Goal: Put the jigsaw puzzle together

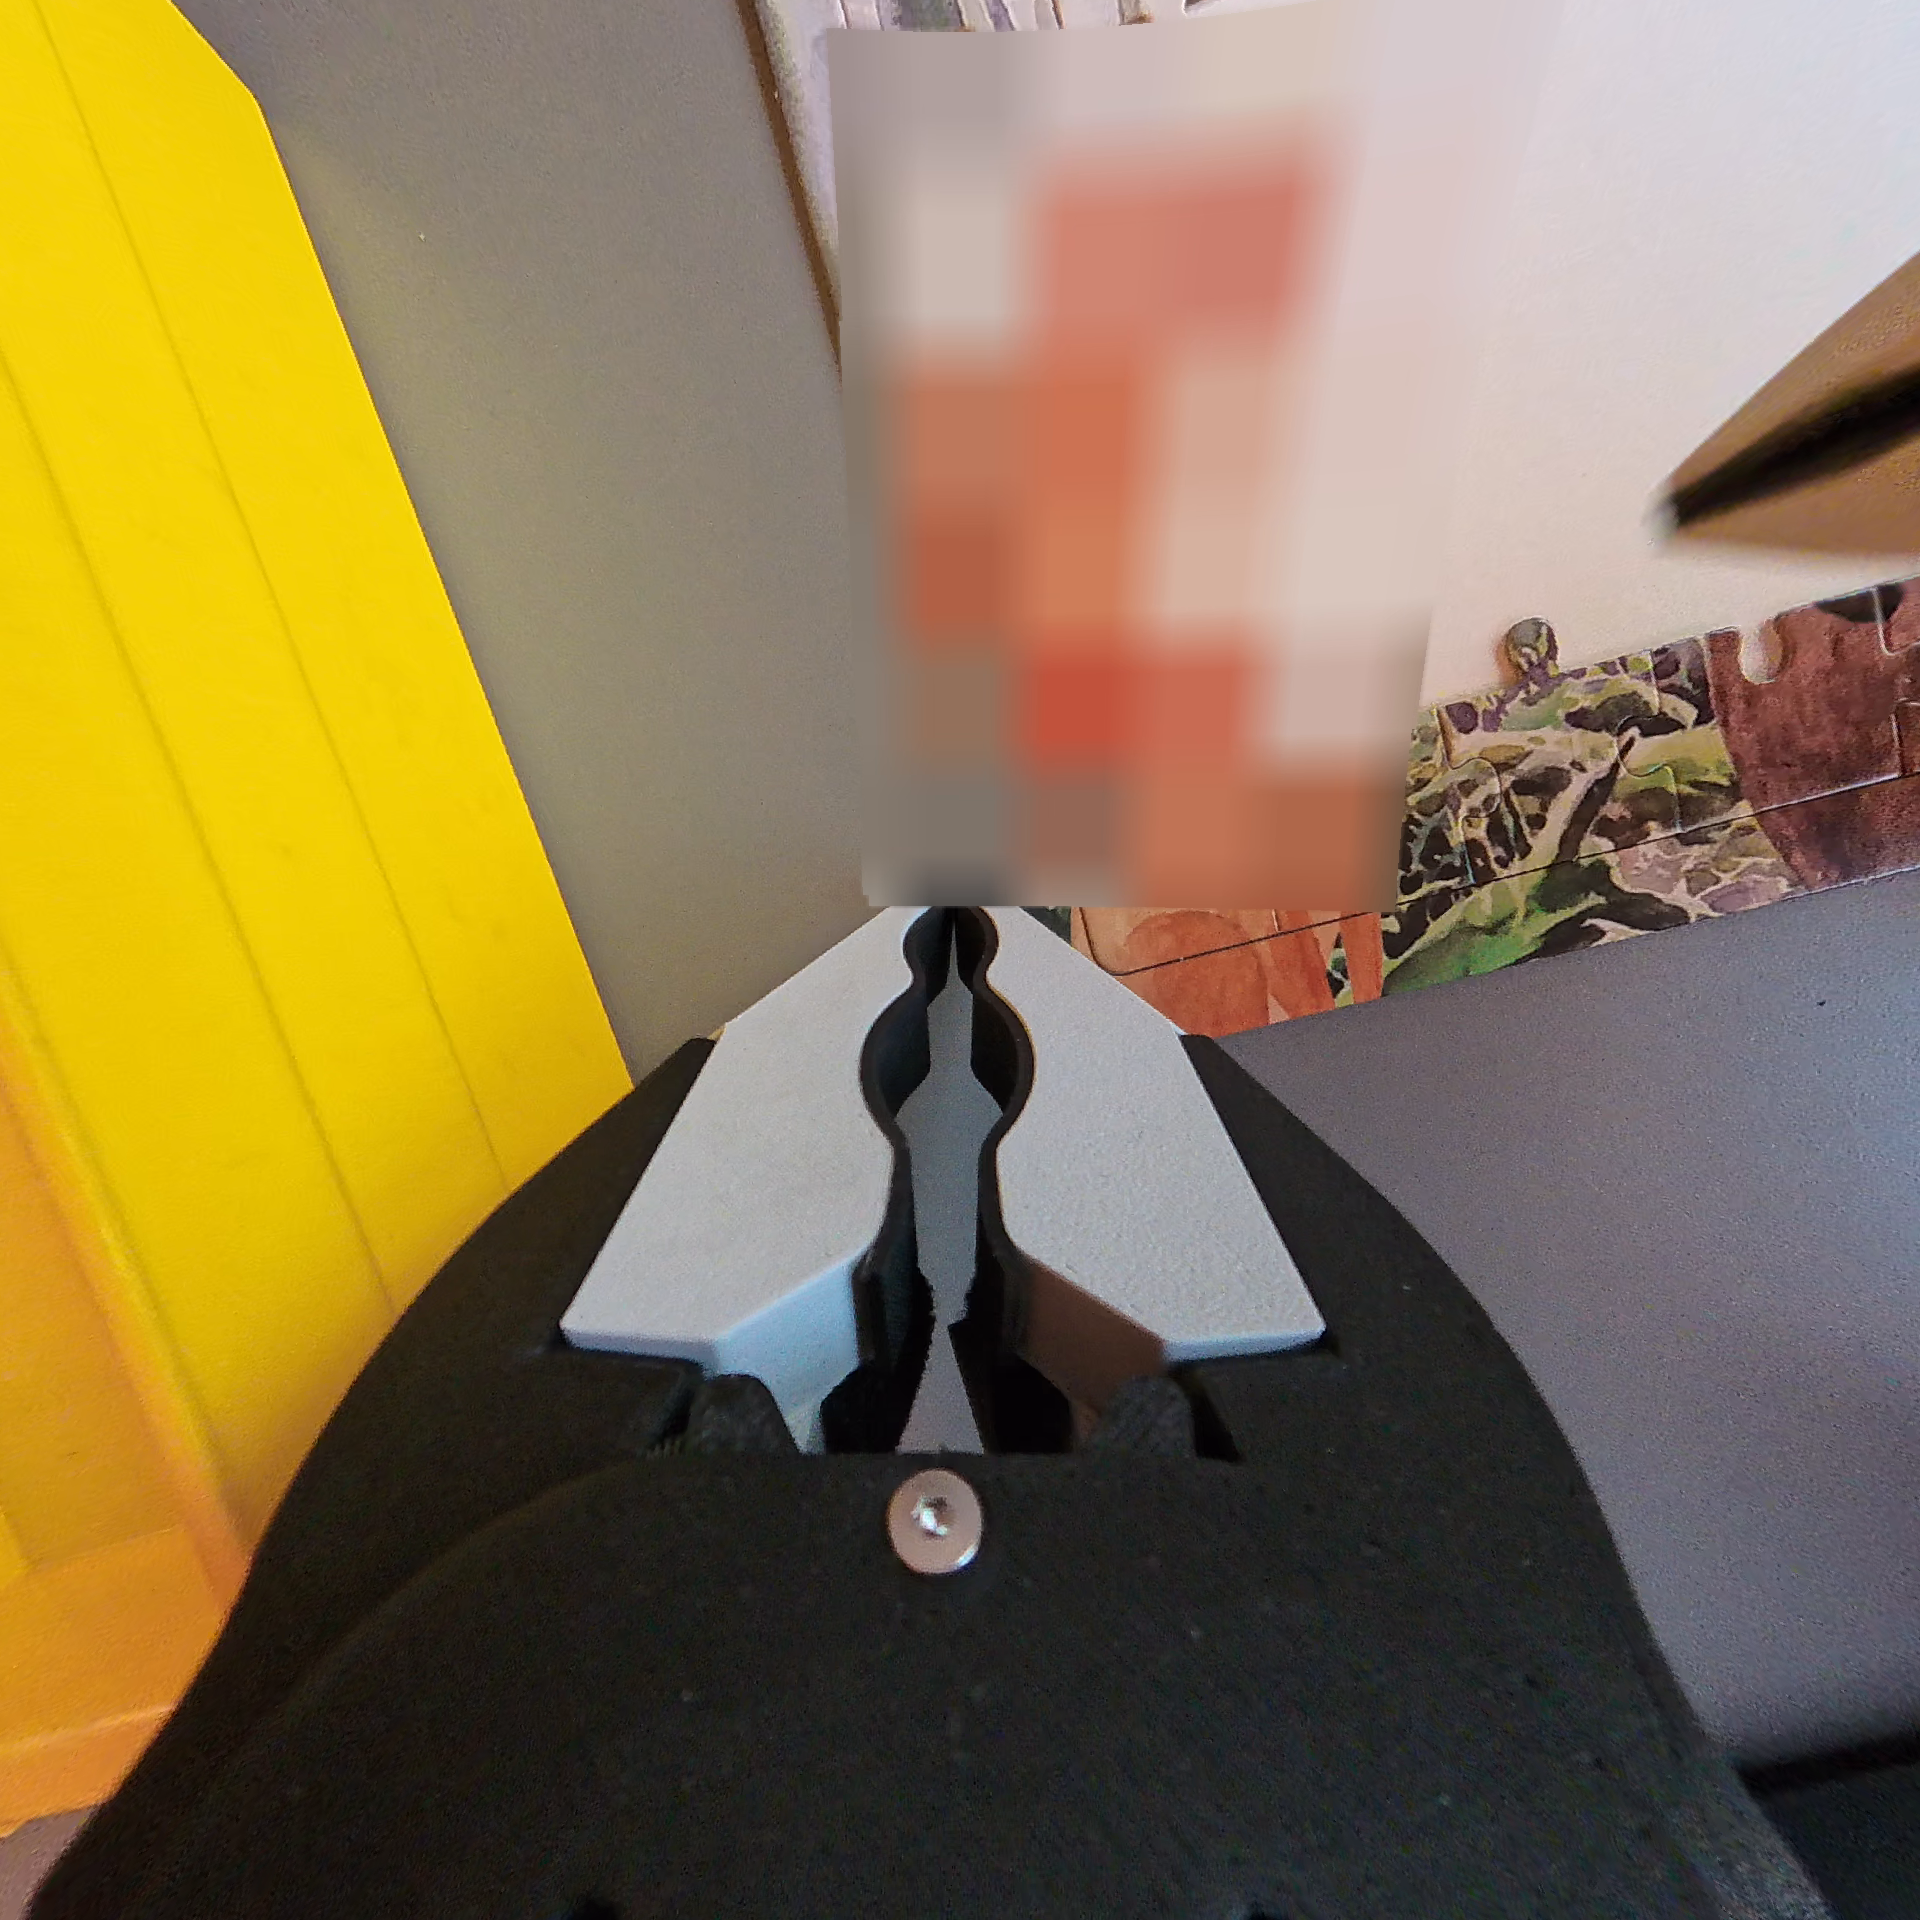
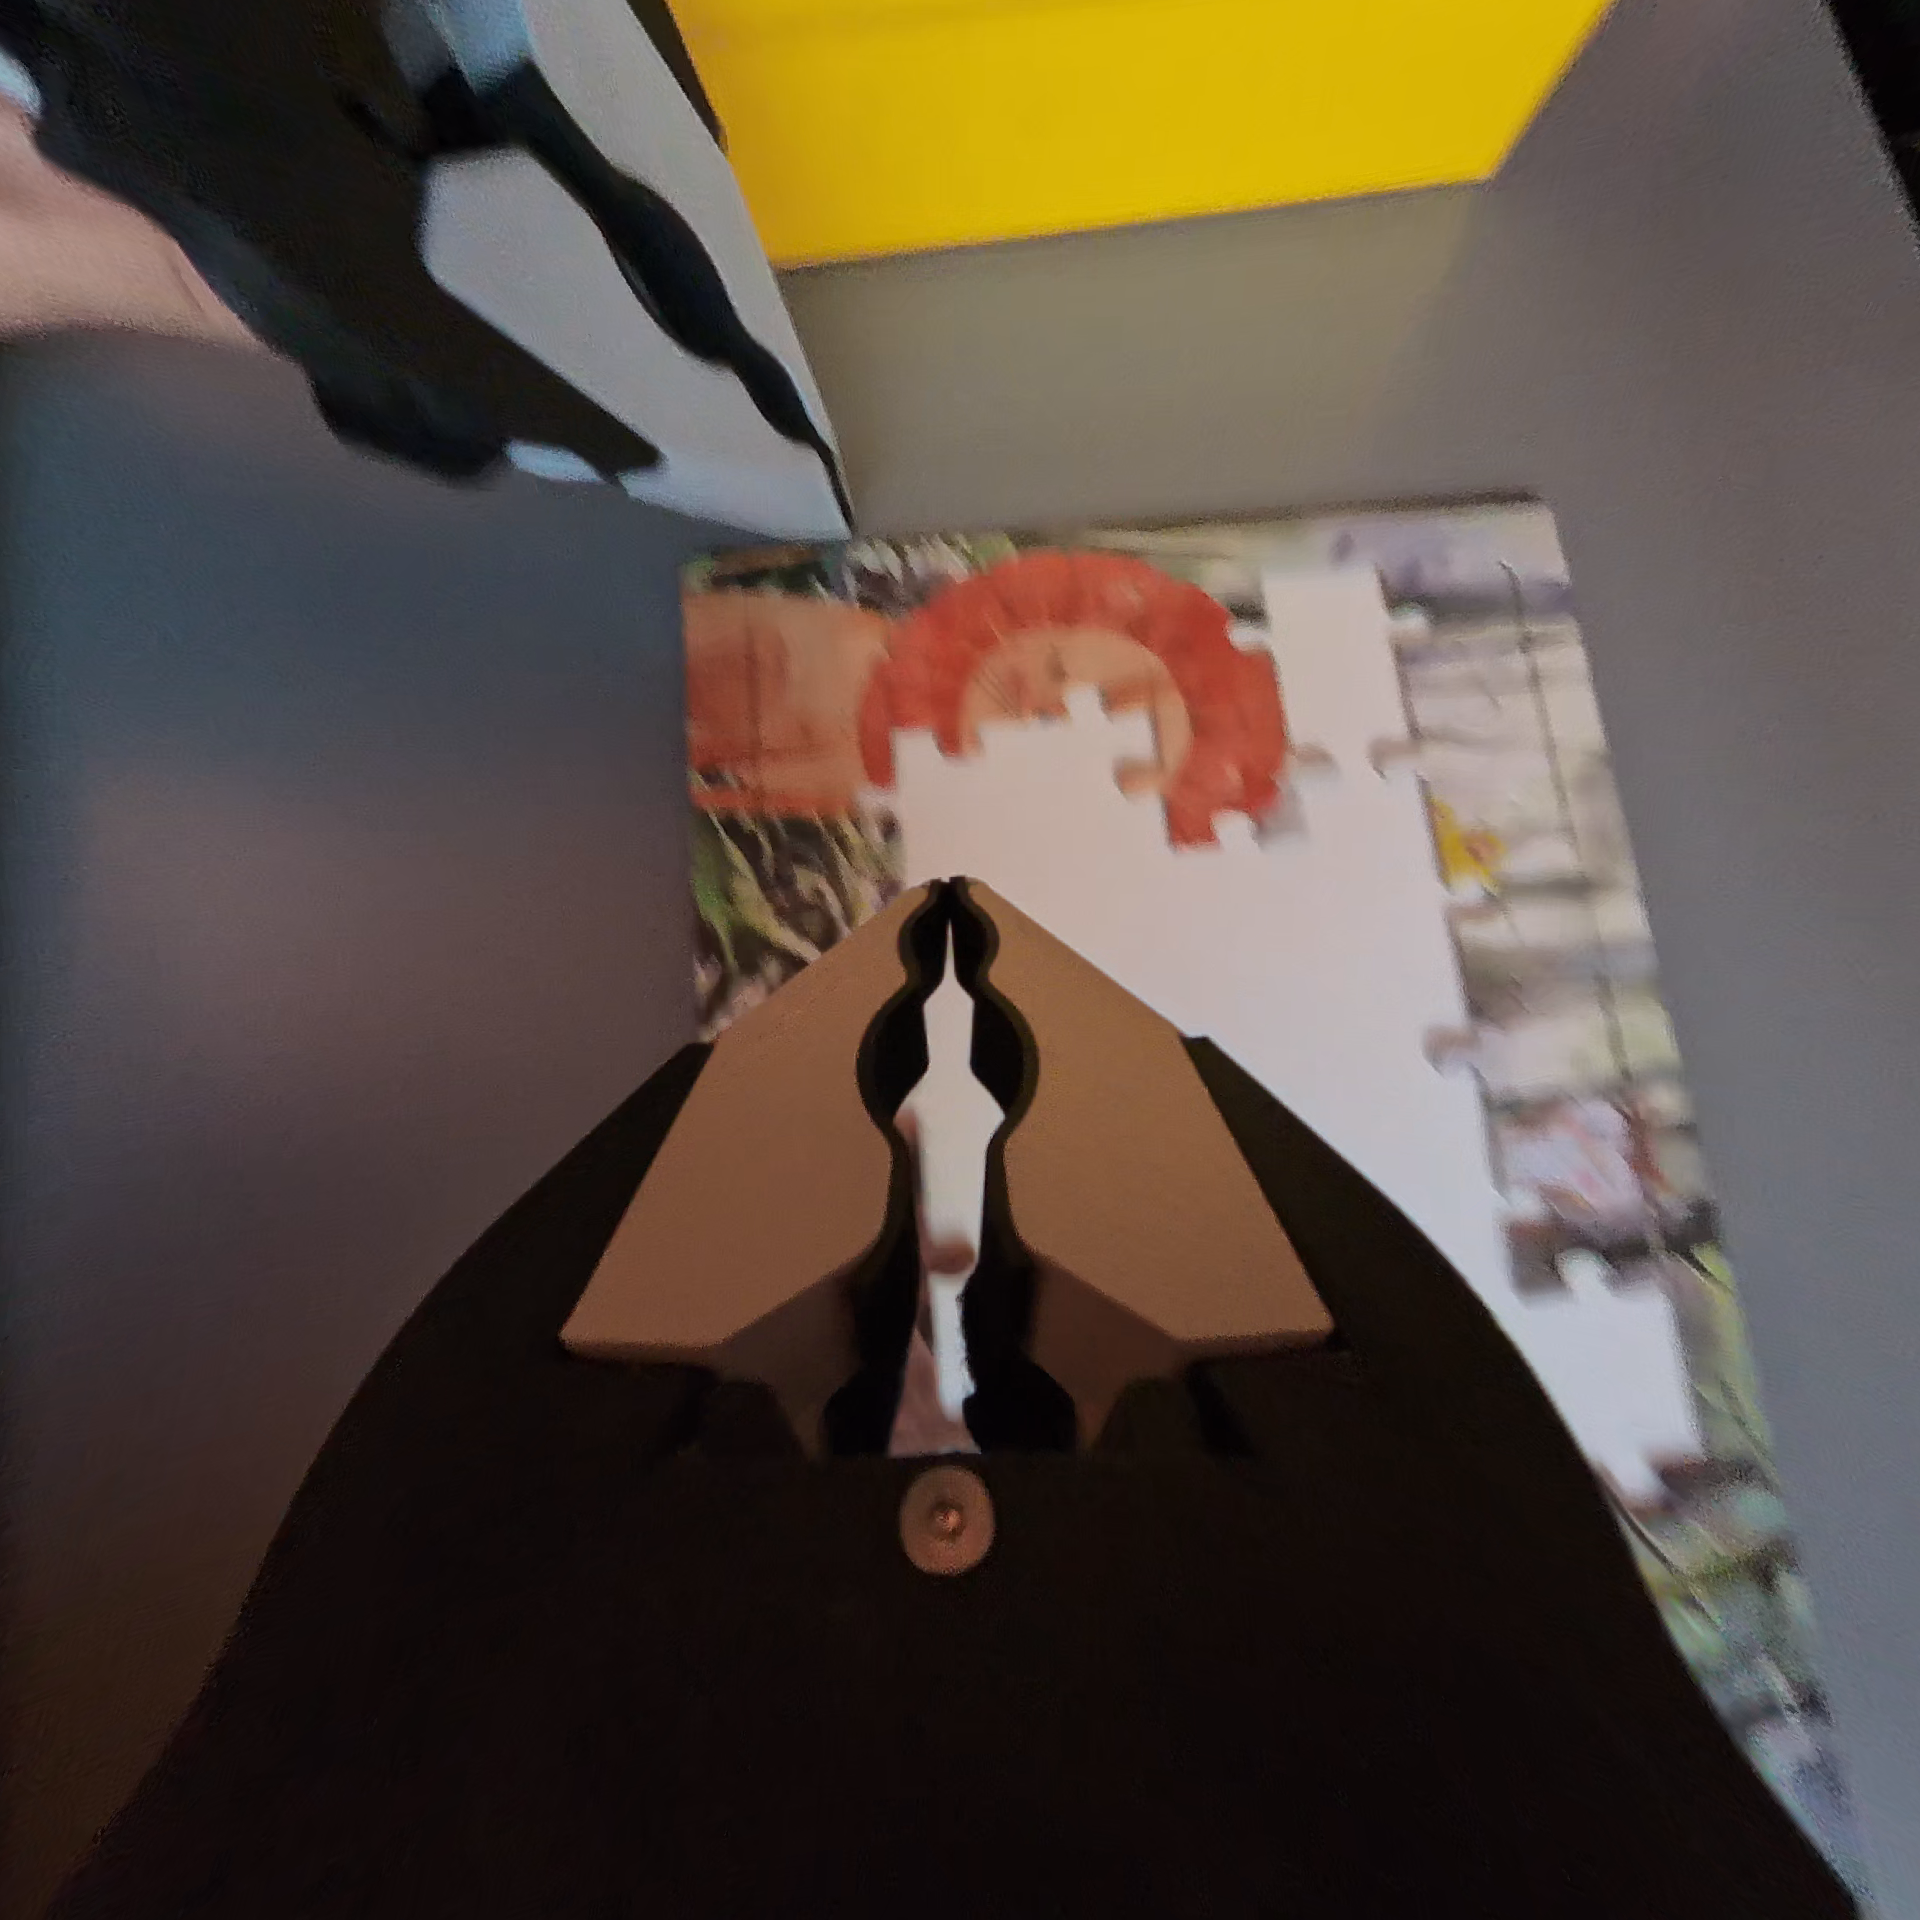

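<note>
Lying flat on the grey table (image 2: 312, 831), the jigsaw puzzle (image 2: 1507, 935) is only partly assembled: printed pieces form a border round a large white unfilled area.

Item, red half-ring motif (image 2: 1081, 644): on the puzzle's far part, toward the yellow bin (image 2: 1122, 135); its inner edge is stepped where pieces are missing.

Item, right gripper (image 2: 951, 894): jaws closed tip to tip, nothing visible between them. It hangs over the puzzle's near-left part, tips pointing toward the red motif and the bin beyond it.

Item, left gripper (image 1: 951, 920): jaws closed, tips together; whether they pinch anything cannot be told, since a mosaic patch covers the area just past them. In the right wrist view it sits at the puzzle's far-left corner, touching or just above it.

Item, puzzle's long axis: runs away from the right gripper toward the bin.

Item, loose pieces: none can be made out in either view.

Judgement: the unfilled area lies straight ahead of the right gripper, so that hand is nearer the gap; the left is nearer the bin.
</note>
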